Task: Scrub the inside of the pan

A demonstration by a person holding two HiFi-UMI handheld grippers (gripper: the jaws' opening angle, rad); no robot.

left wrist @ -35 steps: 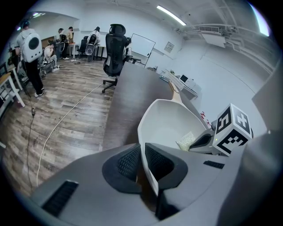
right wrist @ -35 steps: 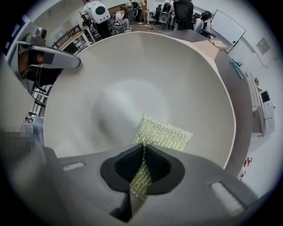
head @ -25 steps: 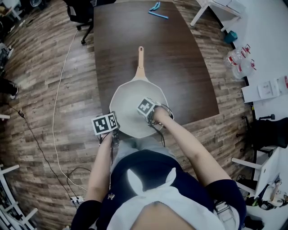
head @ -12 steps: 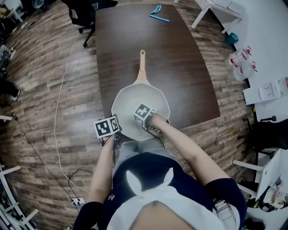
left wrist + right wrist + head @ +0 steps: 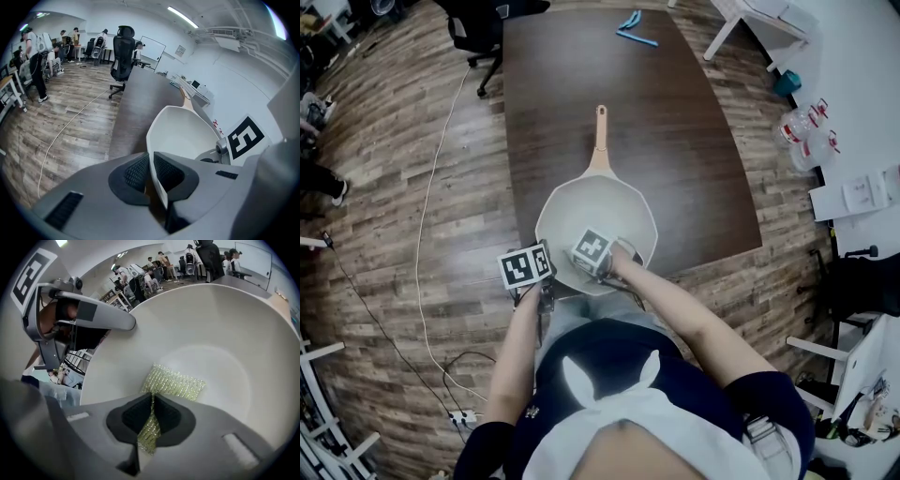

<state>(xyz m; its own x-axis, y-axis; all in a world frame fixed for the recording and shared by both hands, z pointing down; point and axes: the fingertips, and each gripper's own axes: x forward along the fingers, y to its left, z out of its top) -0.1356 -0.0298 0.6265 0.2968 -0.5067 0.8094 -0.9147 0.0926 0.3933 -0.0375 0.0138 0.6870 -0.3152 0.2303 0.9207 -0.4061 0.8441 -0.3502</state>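
Observation:
A cream pan (image 5: 609,208) with a tan handle (image 5: 601,136) lies on the dark wooden table (image 5: 675,141), its handle pointing away from me. My left gripper (image 5: 151,172) is shut on the pan's near-left rim (image 5: 157,178), its marker cube showing in the head view (image 5: 525,265). My right gripper (image 5: 151,414) is shut on a glittery yellow-green scrubbing cloth (image 5: 176,383), which is pressed on the pan's inner wall (image 5: 211,333) near the bottom. In the head view the right gripper (image 5: 592,249) sits inside the pan at its near side.
Blue-handled tools (image 5: 630,28) lie at the table's far end. A black office chair (image 5: 478,28) stands at the far left corner. A white desk with bottles (image 5: 806,131) runs along the right. Cables (image 5: 422,234) trail over the wood floor at left.
The right gripper with the cloth has slid left and toward me across the pan's inside. The left gripper keeps its grip on the rim.

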